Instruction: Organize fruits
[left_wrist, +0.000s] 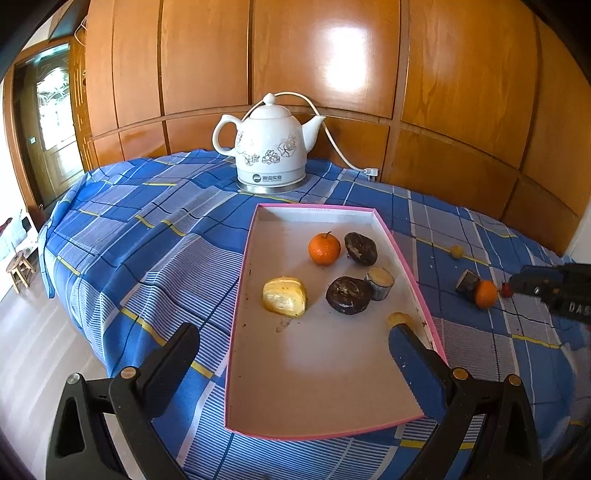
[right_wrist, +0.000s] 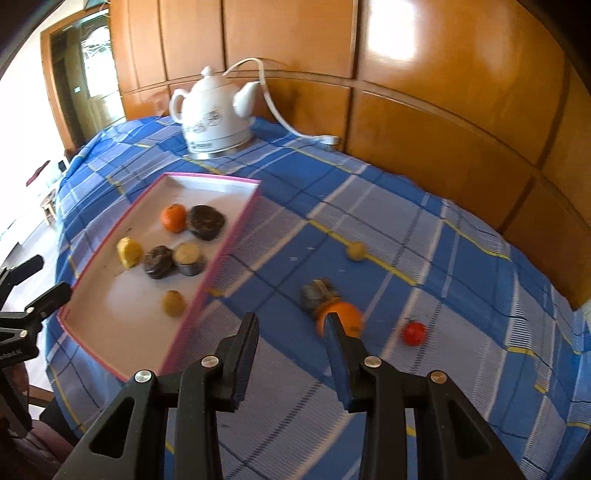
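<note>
Fruit sits sorted in the pink-rimmed tray (left_wrist: 402, 254) on my blue checked tablecloth (left_wrist: 147, 236): one orange (left_wrist: 324, 249) inside, another orange (right_wrist: 341, 317) outside it (beside a red tomato (right_wrist: 414, 333)). My left claw (left_wrist: 291, 343) gapes wide over the tray; my right claw (right_wrist: 291, 325) hangs open and empty near the stray orange.

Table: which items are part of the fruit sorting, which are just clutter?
Job:
pink tray
orange in tray
yellow fruit in tray
loose orange
red fruit
small yellow fruit

Clutter:
white kettle
kettle cord
</note>
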